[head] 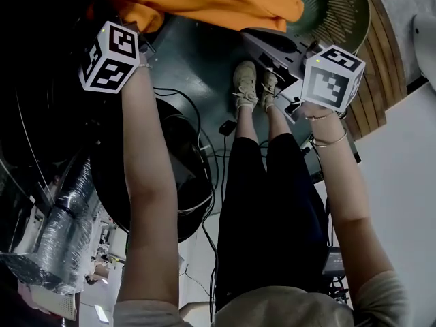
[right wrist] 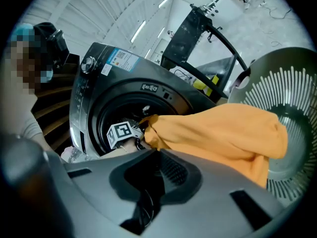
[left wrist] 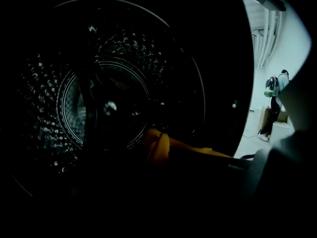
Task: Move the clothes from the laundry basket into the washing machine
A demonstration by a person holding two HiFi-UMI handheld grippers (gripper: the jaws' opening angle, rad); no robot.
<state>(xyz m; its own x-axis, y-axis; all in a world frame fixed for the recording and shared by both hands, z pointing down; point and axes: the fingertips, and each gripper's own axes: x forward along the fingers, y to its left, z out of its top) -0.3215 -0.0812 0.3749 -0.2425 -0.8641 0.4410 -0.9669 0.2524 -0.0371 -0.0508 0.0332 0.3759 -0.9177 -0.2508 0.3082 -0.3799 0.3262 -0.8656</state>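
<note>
Right gripper view: washing machine (right wrist: 89,108) is a glossy grey front-loader with a round door opening and a knob and label strip on the top panel. orange garment (right wrist: 218,133) is a soft matte knit in loose folds. It spans from the opening across to the laundry basket (right wrist: 292,113), and its far end hangs in front of the basket. Basket is round dark-green plastic with a slotted wall. left gripper (right wrist: 136,135) is inside the opening, its marker cube (right wrist: 120,132) just beside the garment's bunched end. right gripper (right wrist: 157,155) is smooth grey plastic, jaws clenched together. The garment's edge runs straight into the tips, so it reads as pinched.

Left gripper view only: inside of the drum (left wrist: 49,118), perforated dimpled steel with concentric rings, very dark. Jaws are black silhouettes. An orange fold sits right at their tip and reads as gripped.

Head view only: both forearms reach forward, with black trousers and pale sneakers between them. Cables lie on the floor and a ribbed silver foil duct (head: 65,216) sits at left. Garment is at the top edge, basket just right of it.
</note>
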